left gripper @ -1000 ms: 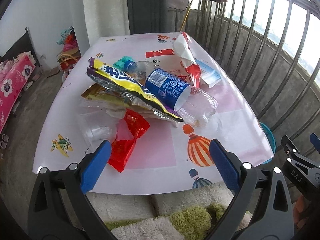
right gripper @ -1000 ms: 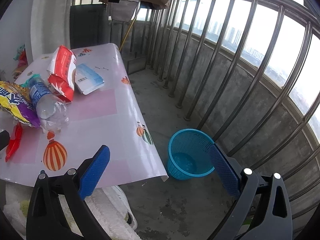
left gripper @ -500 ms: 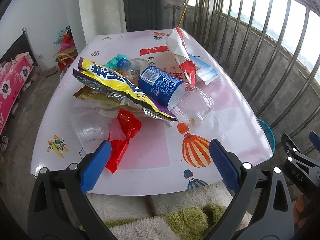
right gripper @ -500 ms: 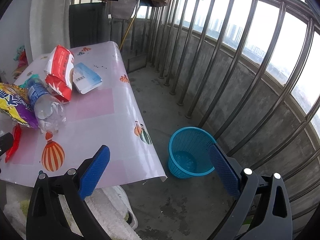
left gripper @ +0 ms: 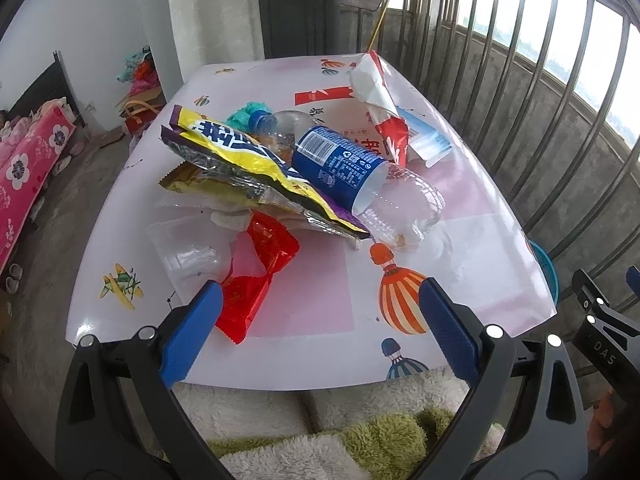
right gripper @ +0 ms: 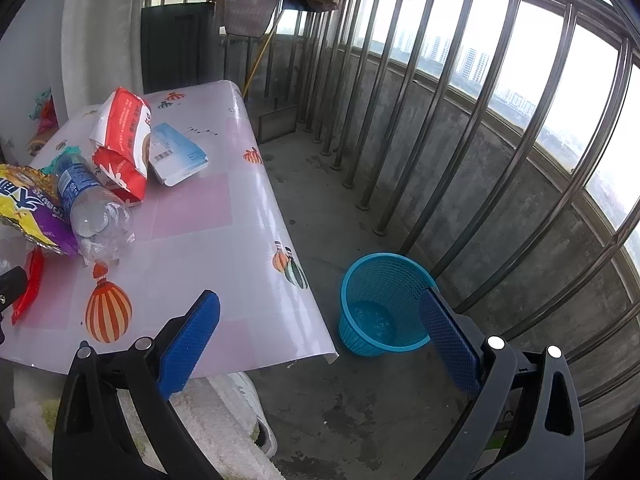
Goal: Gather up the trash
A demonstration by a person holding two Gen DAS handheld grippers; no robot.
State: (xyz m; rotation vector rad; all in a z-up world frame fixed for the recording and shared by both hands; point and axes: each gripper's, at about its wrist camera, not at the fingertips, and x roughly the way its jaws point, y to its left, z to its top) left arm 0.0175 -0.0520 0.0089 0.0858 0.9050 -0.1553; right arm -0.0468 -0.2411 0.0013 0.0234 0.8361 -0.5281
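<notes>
Here, both grippers hung with jaws spread wide and empty: the left gripper [left gripper: 318,324] sat low in its frame over the near edge of the table [left gripper: 304,356], its left pad just beside a red wrapper [left gripper: 256,280], while the right gripper [right gripper: 320,336] straddled bare concrete floor [right gripper: 360,408] beyond the table's right edge. The trash lay heaped at the centre of the left view: a yellow snack bag [left gripper: 248,164] against a blue-labelled plastic bottle [left gripper: 360,176], with bare tablecloth in front. A blue mesh basket [right gripper: 380,300], apparently empty, stood on the floor near the railing [right gripper: 500,160], lower centre of the right view.
</notes>
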